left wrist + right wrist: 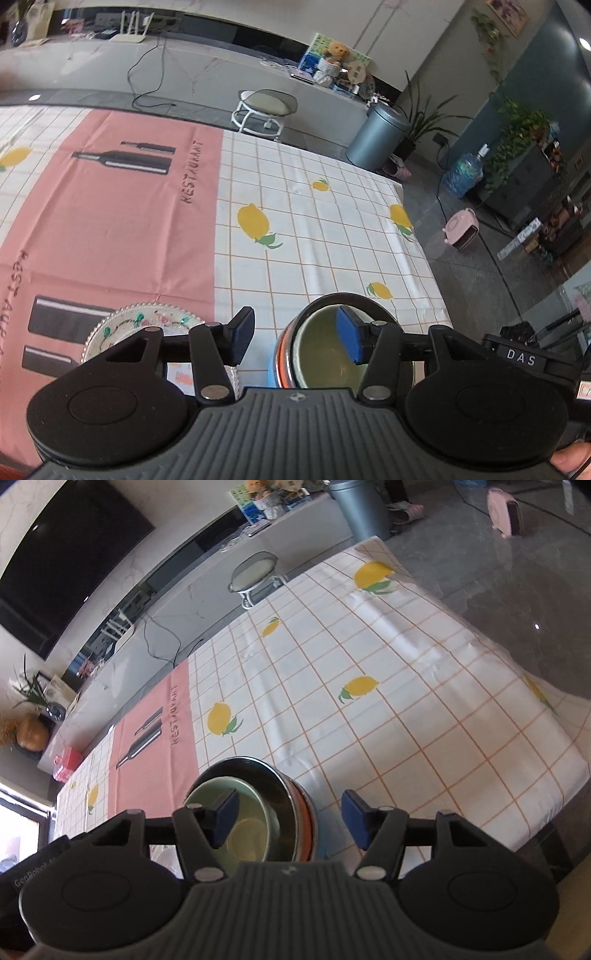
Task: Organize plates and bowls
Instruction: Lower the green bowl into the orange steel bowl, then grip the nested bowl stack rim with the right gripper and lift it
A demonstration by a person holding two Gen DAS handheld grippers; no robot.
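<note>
A stack of nested bowls sits on the tablecloth near the table's front edge: a pale green bowl [325, 354] [243, 823] inside a steel bowl [273, 775], over an orange-rimmed one [304, 819]. My left gripper [295, 338] is open; its right finger hangs over the green bowl's inside, its left finger outside the stack. My right gripper [290, 819] is open too, with the stack's right rim in the gap and its pads clear of it. A clear glass plate [129, 325] with a floral pattern lies left of the stack, partly hidden by the left gripper.
The cloth [314, 221] is white with an orange grid and lemons, plus a pink panel [110, 221]. Beyond the table's far edge stand a stool [264, 107], a grey bin [376, 133] and a low cabinet. The table's right edge [554, 746] drops to dark floor.
</note>
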